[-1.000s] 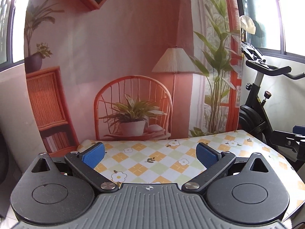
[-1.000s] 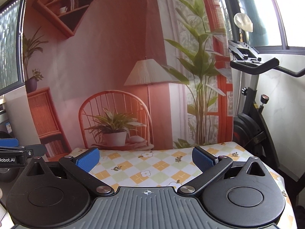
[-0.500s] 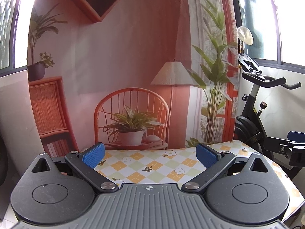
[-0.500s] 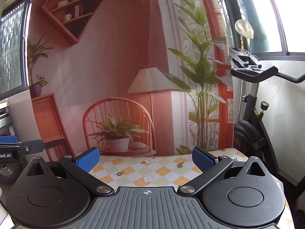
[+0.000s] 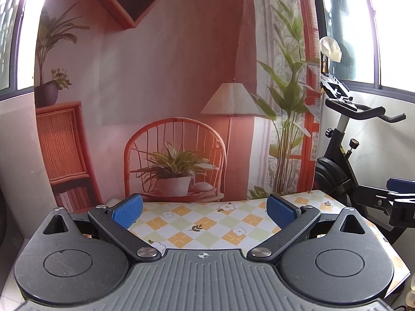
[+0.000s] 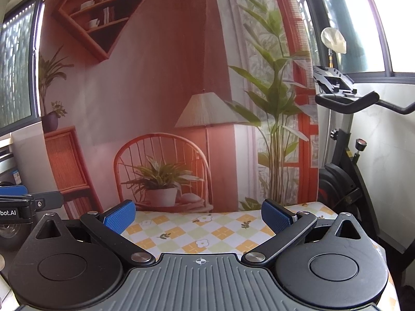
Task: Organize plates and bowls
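Two grippers (jaws apart): left gripper (image 5: pixel 205 212), right gripper (image 6: pixel 198 216).

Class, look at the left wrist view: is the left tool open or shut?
Open. The left tool has its two blue pads spread wide apart, with only the checked tablecloth showing between them.

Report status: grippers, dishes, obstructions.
Left gripper open, empty. Right gripper open, empty. No plates or bowls in view; only checked tablecloth ahead. Nothing in the way.
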